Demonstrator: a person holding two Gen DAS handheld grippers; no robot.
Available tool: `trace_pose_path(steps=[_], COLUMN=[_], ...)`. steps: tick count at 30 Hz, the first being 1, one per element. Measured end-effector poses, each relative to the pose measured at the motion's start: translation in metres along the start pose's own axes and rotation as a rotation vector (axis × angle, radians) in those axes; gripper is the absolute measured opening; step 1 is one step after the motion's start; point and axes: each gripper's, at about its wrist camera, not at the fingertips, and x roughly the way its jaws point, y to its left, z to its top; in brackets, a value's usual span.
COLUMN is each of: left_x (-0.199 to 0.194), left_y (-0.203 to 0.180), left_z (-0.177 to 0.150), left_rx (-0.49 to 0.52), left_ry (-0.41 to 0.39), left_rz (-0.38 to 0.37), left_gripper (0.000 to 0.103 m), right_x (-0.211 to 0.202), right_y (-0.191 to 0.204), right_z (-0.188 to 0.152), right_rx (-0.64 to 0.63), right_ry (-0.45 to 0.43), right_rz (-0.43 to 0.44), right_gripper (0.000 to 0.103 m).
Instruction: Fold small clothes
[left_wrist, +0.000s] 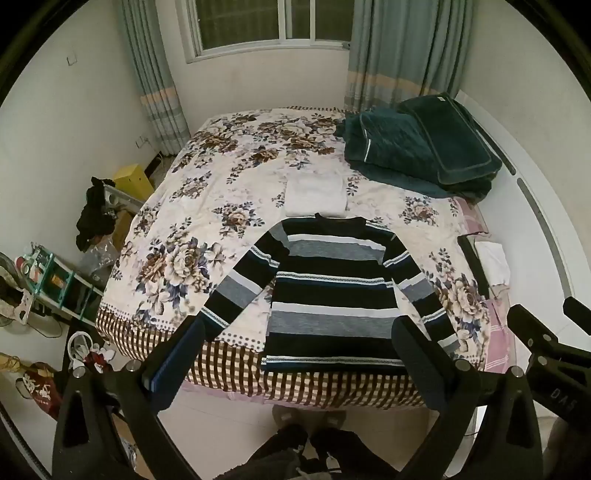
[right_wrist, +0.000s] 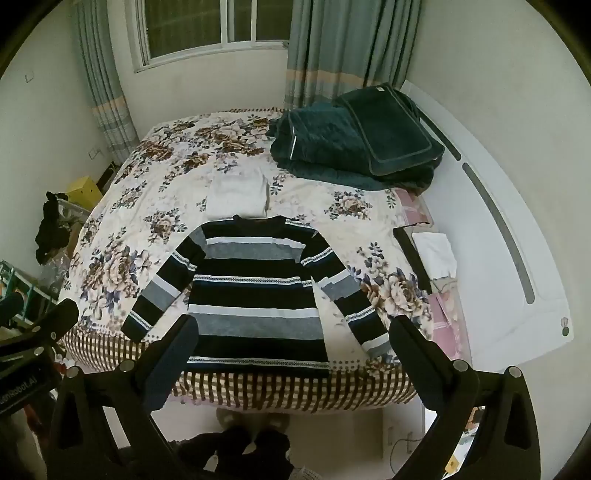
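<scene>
A striped sweater (left_wrist: 332, 295) in black, grey and white lies flat on the floral bedspread (left_wrist: 221, 173), hem toward me, both sleeves spread down and outward. It also shows in the right wrist view (right_wrist: 255, 295). My left gripper (left_wrist: 299, 343) is open and empty, held above the bed's near edge over the hem. My right gripper (right_wrist: 291, 339) is open and empty, at the same height over the hem. The right gripper's body shows at the right edge of the left wrist view (left_wrist: 546, 339).
A folded white garment (left_wrist: 316, 195) lies just beyond the sweater's collar. A dark green quilt and pillow (left_wrist: 417, 147) sit at the far right of the bed. A white cloth (left_wrist: 493, 262) lies by the headboard. Clutter and a shelf (left_wrist: 55, 280) stand at the left.
</scene>
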Motion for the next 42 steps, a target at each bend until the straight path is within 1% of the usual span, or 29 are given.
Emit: trace_pose_path(steps=[4, 30, 39, 42], left_x=[0.000, -0.001, -0.004, -0.007], left_y=[0.000, -0.001, 0.000, -0.004], left_z=[0.000, 0.000, 0.003, 0.009], left_rx=[0.001, -0.012, -0.012, -0.015], left_ry=[-0.010, -0.015, -0.018, -0.022], left_rz=[0.005, -0.011, -0.012, -0.016], left_gripper=[0.103, 0.103, 0.103, 0.103], right_x=[0.001, 0.004, 0.001, 0.001], right_y=[0.000, 0.004, 0.006, 0.005], right_z=[0.001, 0.002, 0.003, 0.003], right_rx=[0.003, -0.013, -0.013, -0.014], right_ry=[-0.002, 0.003, 0.001, 0.000], right_rz=[0.009, 0.006, 0.009, 0.009], right_gripper=[0.103, 0.103, 0.103, 0.103])
